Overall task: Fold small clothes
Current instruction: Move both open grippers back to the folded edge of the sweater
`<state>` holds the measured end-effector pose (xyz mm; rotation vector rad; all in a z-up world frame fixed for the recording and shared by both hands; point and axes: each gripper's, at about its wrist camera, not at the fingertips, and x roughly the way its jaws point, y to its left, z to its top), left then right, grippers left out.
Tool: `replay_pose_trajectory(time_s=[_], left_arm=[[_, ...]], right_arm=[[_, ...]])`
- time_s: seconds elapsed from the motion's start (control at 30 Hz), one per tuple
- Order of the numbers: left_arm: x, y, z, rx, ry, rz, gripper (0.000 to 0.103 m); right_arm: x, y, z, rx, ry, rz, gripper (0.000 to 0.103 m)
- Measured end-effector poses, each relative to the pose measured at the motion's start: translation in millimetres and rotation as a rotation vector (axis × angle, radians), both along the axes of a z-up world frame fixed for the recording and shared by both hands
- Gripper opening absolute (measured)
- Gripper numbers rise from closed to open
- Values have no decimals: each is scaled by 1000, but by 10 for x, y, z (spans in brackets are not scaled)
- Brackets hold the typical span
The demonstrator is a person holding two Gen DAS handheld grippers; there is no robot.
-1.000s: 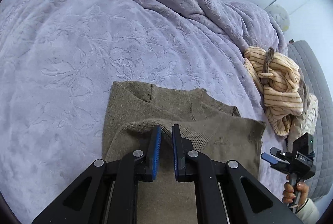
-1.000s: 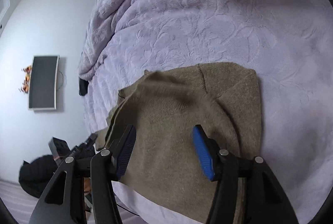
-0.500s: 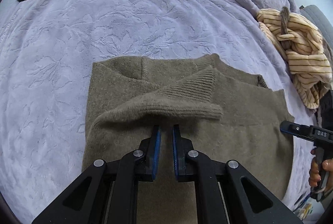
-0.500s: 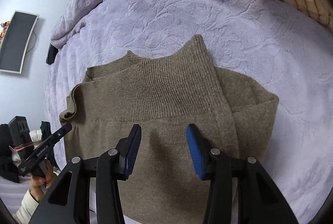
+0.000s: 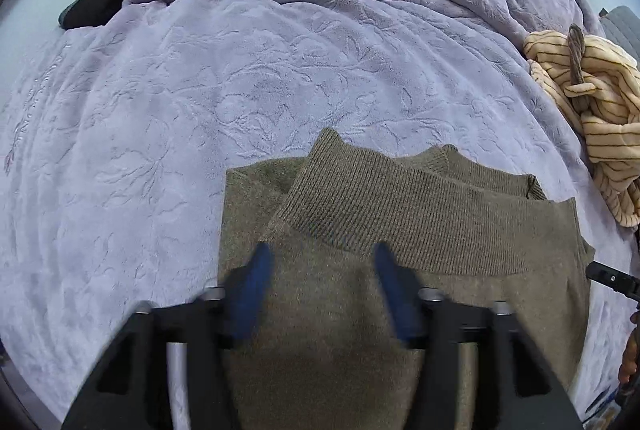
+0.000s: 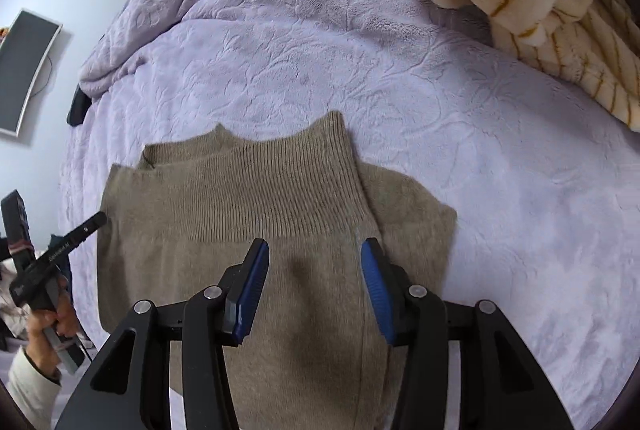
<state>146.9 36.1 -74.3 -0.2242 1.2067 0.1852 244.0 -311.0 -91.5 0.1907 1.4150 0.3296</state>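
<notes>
One olive-brown sweater is lying folded on the lilac bed blanket, its ribbed hem band turned up across the middle. One striped cream garment is sitting crumpled toward the right of the bed, well apart from the sweater.

Two tongs are hovering over the sweater. The left tongs are blurring, their jaws having just been springing wide apart, with nothing gripped between the blue pads. The right tongs are standing about half open, also gripping nothing.

The left wrist view is showing a dark pillow at the bed's far left. Only the right wrist view is showing a wall screen and the person's hand holding the left tongs' handle.
</notes>
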Motion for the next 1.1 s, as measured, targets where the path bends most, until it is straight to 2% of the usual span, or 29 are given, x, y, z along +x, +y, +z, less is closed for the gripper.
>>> replay_pose_trajectory(time_s=[0.07,0.2,0.37,0.5,0.63,0.7,0.73,0.77,0.8,1.0,1.03,1.1], left_arm=[[-56,-65,60,19,-19,1,89],[-232,-192,60,-18,16,1,89],[-519,-429,49,7,59,-35,89],[-720,-597,24,-4,104,-63,89],[-918,-754,16,-27,135,-75,89],[-999,-822,27,-30,147,-76,90],[-1025,-841,31,-30,152,-75,90],[-1059,-870,34,-31,162,-74,93],[-1087,-887,33,-33,169,-74,103],[-1235,-1048,97,-18,187,-86,103],[-1251,-1062,108,-17,189,-85,103],[-1273,-1072,134,-19,190,-81,103]], right_arm=[[-78,12,38,2,0,6,55],[-261,6,114,21,6,-5,59],[-554,37,116,32,41,-17,60],[-813,46,90,6,64,-5,67],[-1047,13,80,-22,81,-6,80],[-1136,5,104,-46,76,-6,82],[-1173,-5,108,-55,80,-9,86],[-1211,-10,109,-56,86,-11,87],[-1252,-15,109,-53,92,-13,88],[-1414,-19,119,-70,98,-18,91],[-1426,-13,122,-76,96,-12,99],[-1454,14,130,-94,88,6,103]])
